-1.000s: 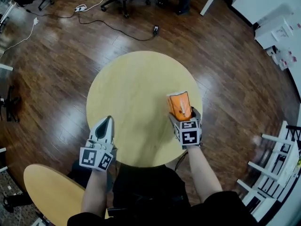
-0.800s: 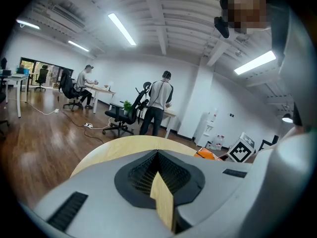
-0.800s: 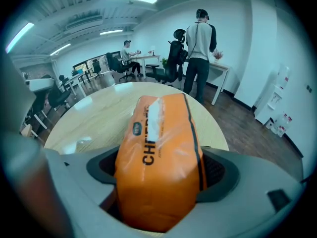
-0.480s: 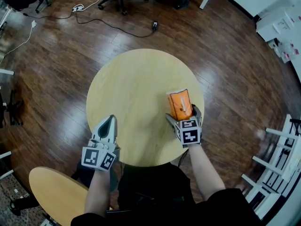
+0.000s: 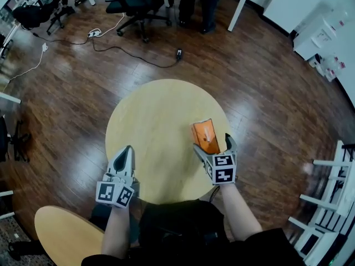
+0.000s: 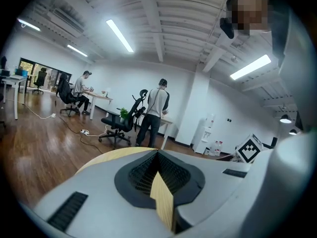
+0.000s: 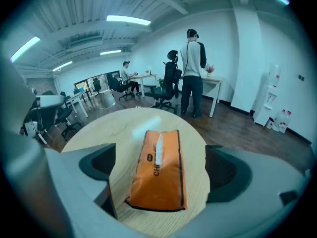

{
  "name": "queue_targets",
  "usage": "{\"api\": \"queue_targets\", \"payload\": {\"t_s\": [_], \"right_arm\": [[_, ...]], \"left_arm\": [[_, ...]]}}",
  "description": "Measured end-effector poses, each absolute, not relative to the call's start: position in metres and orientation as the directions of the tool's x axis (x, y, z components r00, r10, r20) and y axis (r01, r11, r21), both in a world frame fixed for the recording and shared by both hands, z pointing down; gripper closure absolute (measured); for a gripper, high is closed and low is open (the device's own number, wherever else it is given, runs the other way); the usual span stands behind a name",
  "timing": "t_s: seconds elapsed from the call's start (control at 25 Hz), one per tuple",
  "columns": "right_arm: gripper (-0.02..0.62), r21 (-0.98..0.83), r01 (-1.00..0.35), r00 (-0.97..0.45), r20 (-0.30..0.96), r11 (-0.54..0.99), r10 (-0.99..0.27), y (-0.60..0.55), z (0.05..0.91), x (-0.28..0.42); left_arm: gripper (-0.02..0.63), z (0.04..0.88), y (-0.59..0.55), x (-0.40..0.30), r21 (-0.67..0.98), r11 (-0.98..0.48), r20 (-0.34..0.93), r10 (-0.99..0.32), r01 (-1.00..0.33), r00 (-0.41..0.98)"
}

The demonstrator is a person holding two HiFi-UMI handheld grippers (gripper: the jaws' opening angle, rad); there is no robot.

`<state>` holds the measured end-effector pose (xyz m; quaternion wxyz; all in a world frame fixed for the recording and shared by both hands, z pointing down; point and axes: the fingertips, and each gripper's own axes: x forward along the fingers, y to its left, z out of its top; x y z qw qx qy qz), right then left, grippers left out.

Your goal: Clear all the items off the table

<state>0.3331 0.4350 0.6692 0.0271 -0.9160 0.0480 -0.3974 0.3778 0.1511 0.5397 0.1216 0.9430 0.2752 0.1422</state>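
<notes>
Straddling without touching what looks like a soft orange tissue pack point(image 5: 203, 136), the right gripper point(image 5: 212, 143), jaws just opened wide, could squash or skid it by clamping off-centre.

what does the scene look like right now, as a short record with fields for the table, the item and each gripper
table: round, light wood, standing on a dark wood floor
item on table: one orange tissue pack, lying flat near the table's right edge
right gripper: open, jaws have just been opening; the pack lies between them with a gap on each side, not pressed
left gripper: shut, nothing between its jaws, at the table's near left edge
task state: pack not yet cleared off the table
</notes>
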Motion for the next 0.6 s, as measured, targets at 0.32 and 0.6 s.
{"api": "queue_targets", "payload": {"t_s": [0.32, 0.6], "right_arm": [[0.176, -0.155, -0.05, 0.858, 0.499, -0.987, -0.122, 0.455, 0.575, 0.34], [0.416, -0.172, -0.005, 0.941, 0.334, -0.985, -0.063, 0.443, 0.528, 0.318]], "left_arm": [[0.606, 0.49, 0.107, 0.363, 0.311, -0.856, 0.06, 0.453, 0.414, 0.89], [0.606, 0.467, 0.049, 0.321, 0.285, -0.885, -0.004, 0.384, 0.369, 0.923]]}}
